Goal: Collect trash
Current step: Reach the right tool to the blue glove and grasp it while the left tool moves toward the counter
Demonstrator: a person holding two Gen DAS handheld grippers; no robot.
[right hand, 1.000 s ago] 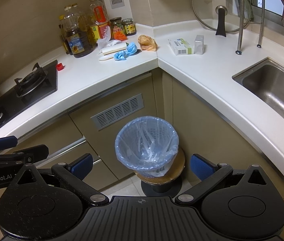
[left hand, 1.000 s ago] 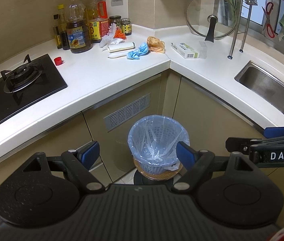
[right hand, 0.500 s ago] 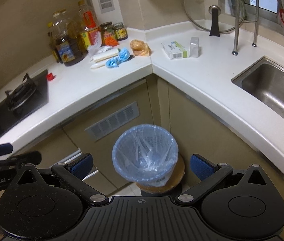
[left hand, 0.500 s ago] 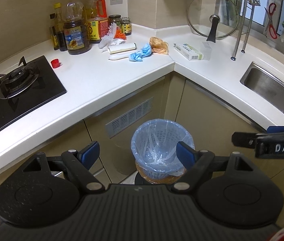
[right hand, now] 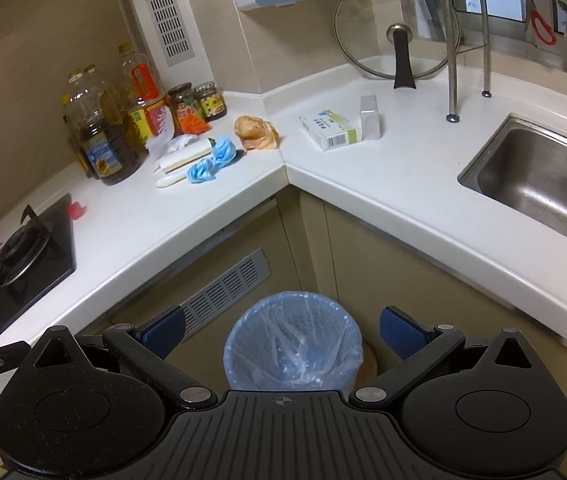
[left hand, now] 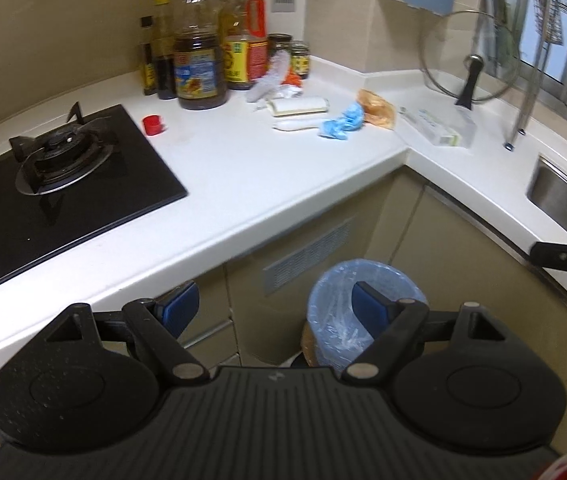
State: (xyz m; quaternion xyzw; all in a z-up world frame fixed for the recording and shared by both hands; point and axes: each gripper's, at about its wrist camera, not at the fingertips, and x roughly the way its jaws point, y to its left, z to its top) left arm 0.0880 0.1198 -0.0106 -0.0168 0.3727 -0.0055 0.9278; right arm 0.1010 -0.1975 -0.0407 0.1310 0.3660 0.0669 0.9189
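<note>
Both views now sit higher and nearer the counter (right hand: 219, 224) than a second ago, so the reach toward the litter looks begun, though nothing is collected yet; the blue wad (right hand: 212, 160), orange wrapper (right hand: 256, 133) and red cap (left hand: 153, 124) lie on the worktop, well apart from the bin (right hand: 292, 344) below; the left gripper (left hand: 275, 304) and right gripper (right hand: 282, 330) both gape wide, holding and touching nothing.
</note>
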